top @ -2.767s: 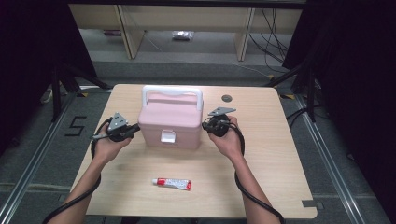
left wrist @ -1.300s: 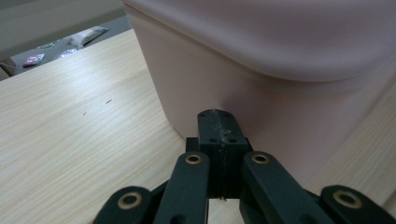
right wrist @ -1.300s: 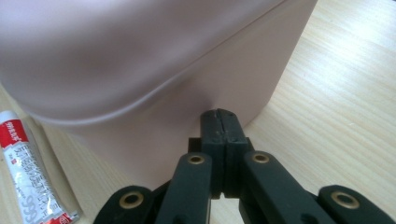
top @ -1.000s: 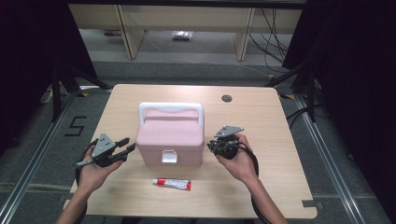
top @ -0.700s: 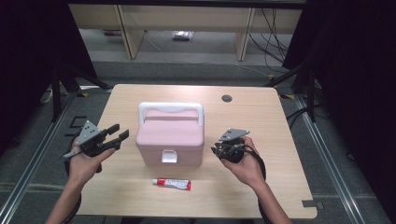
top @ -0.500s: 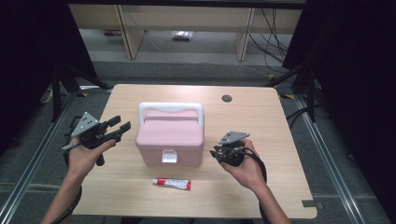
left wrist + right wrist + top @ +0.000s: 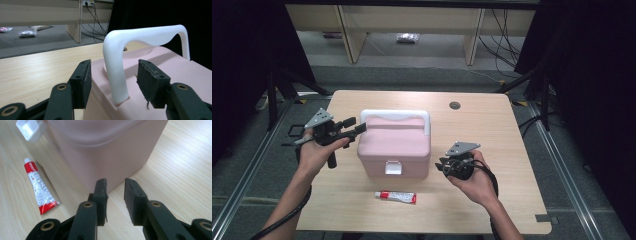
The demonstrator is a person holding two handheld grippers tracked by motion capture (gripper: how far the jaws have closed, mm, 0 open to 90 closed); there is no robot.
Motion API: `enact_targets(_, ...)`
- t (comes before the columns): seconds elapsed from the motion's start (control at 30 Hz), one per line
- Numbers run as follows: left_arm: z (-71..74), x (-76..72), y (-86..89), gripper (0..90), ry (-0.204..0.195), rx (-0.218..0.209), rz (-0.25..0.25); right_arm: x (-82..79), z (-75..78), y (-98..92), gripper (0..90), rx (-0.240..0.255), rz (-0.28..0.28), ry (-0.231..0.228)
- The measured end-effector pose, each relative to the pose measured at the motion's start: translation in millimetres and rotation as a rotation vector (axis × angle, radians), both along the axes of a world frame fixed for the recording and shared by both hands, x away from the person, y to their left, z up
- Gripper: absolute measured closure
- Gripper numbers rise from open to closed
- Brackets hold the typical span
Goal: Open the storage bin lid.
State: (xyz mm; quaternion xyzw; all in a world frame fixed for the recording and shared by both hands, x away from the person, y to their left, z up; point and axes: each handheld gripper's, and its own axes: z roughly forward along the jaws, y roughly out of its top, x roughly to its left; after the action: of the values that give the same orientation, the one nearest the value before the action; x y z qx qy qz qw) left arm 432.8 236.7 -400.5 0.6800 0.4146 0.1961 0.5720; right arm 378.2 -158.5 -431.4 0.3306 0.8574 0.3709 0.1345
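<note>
- Left gripper (image 7: 112, 80) had just been opening; jaws apart astride the white handle (image 7: 140, 40), not clamping.
- Right gripper (image 7: 115, 195) likewise opening, empty, beside the pink box (image 7: 394, 145).
- Lid was shut; tube (image 7: 397, 196) untouched on the surface (image 7: 512, 150).

- The black two-jaw left gripper (image 7: 353, 126) carried a grey three-cornered plate and a black cable.
- The matching right gripper (image 7: 444, 165) showed brass-coloured rivets.

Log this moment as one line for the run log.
left gripper: open, astride white handle | right gripper: open, empty | pink box: closed | tube: on table
</note>
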Motion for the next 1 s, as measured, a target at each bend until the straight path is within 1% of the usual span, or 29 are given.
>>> enact_targets(0.07, 0.2, 4.3, -3.3, 45.7, 0.015, -0.011, -0.005, -1.1, -0.2, -0.6, 72.9, 0.009, 0.003, 0.001)
enact_targets(0.1, 0.1, 6.3, -4.4, 46.0, 0.021, -0.002, -0.006, -1.9, -2.2, 0.3, 72.9, 0.025, -0.009, -0.011)
enact_targets(0.13, -0.3, 8.3, -5.4, 46.5, 0.030, 0.003, -0.005, -2.5, -0.3, -0.8, 72.8, 0.010, -0.006, 0.009)
enact_targets(0.17, -0.9, 10.2, -6.3, 47.0, 0.035, 0.001, -0.004, -2.0, -0.5, -1.0, 72.8, 0.011, 0.003, 0.003)
enact_targets(0.2, -1.4, 11.7, -7.1, 48.2, 0.040, 0.000, -0.005, -2.3, -0.5, -0.7, 72.8, 0.013, -0.002, 0.005)
enact_targets(0.23, -1.9, 12.7, -7.5, 49.7, 0.044, 0.004, -0.005, -1.4, 0.1, -0.8, 72.8, 0.012, 0.009, -0.003)
enact_targets(0.27, -2.6, 13.8, -7.9, 51.7, 0.045, -0.001, -0.001, -0.2, 0.6, -0.8, 72.9, 0.013, 0.019, -0.020)
enact_targets(0.3, -3.1, 14.3, -7.9, 53.5, 0.048, 0.002, 0.001, -1.3, 1.6, 0.2, 73.0, 0.029, 0.008, 0.000)
enact_targets(0.33, -3.4, 14.7, -7.9, 56.3, 0.044, 0.002, 0.000, -1.5, 2.5, 0.5, 73.0, 0.029, 0.012, -0.004)
enact_targets(0.37, -3.3, 15.0, -7.7, 60.1, 0.041, -0.001, 0.001, -2.9, 3.4, 1.5, 73.2, 0.035, 0.003, 0.006)
enact_targets(0.4, -3.1, 15.3, -7.3, 63.0, 0.040, -0.007, -0.002, -1.7, 3.1, 2.0, 73.3, 0.034, 0.030, -0.008)
enact_targets(0.43, -2.7, 15.4, -7.3, 65.8, 0.042, -0.014, -0.011, -2.7, 3.3, 3.1, 73.5, 0.042, 0.025, 0.000)
enact_targets(0.47, -2.4, 15.3, -7.7, 69.5, 0.044, -0.016, -0.015, -2.7, 3.3, 3.1, 73.7, 0.040, 0.027, -0.006)
enact_targets(0.5, -2.1, 15.0, -8.0, 70.2, 0.044, -0.012, -0.011, -3.3, 3.9, 3.3, 73.8, 0.042, 0.024, -0.002)
enact_targets(0.53, -1.9, 15.1, -7.9, 70.5, 0.053, -0.025, -0.012, -4.4, 4.7, 3.8, 74.1, 0.047, 0.015, 0.009)
enact_targets(0.57, -1.4, 15.2, -6.9, 71.2, 0.063, -0.040, -0.017, -4.1, 4.6, 3.9, 74.5, 0.050, 0.023, -0.001)
enact_targets(0.6, -0.8, 15.0, -6.0, 72.3, 0.064, -0.048, -0.020, -3.6, 5.0, 3.9, 75.4, 0.050, 0.038, -0.010)
enact_targets(0.63, 0.0, 14.9, -5.8, 72.6, 0.064, -0.041, -0.024, -4.2, 5.5, 4.4, 76.5, 0.057, 0.037, -0.011)
enact_targets(0.67, 0.5, 14.9, -5.7, 72.6, 0.067, -0.044, -0.026, -5.3, 7.1, 4.3, 77.9, 0.066, 0.037, -0.009)
enact_targets(0.77, 2.7, 16.1, -6.4, 72.7, 0.087, -0.050, -0.021, -8.5, 9.5, 5.5, 84.2, 0.097, 0.014, -0.007)
enact_targets(0.8, 3.3, 16.6, -6.3, 72.8, 0.093, -0.050, -0.021, -7.1, 9.7, 5.5, 86.1, 0.098, 0.039, -0.023)
enact_targets(0.87, 5.1, 18.6, -5.7, 72.7, 0.102, -0.056, -0.020, -8.5, 10.8, 5.6, 89.9, 0.107, 0.035, -0.014)
enact_targets(0.9, 6.2, 19.6, -5.5, 72.7, 0.110, -0.066, -0.022, -8.6, 10.8, 5.7, 90.0, 0.113, 0.034, -0.015)
enact_targets(1.0, 9.7, 23.0, -4.1, 72.8, 0.126, -0.073, -0.033, -9.1, 12.5, 5.8, 90.0, 0.125, 0.035, -0.017)
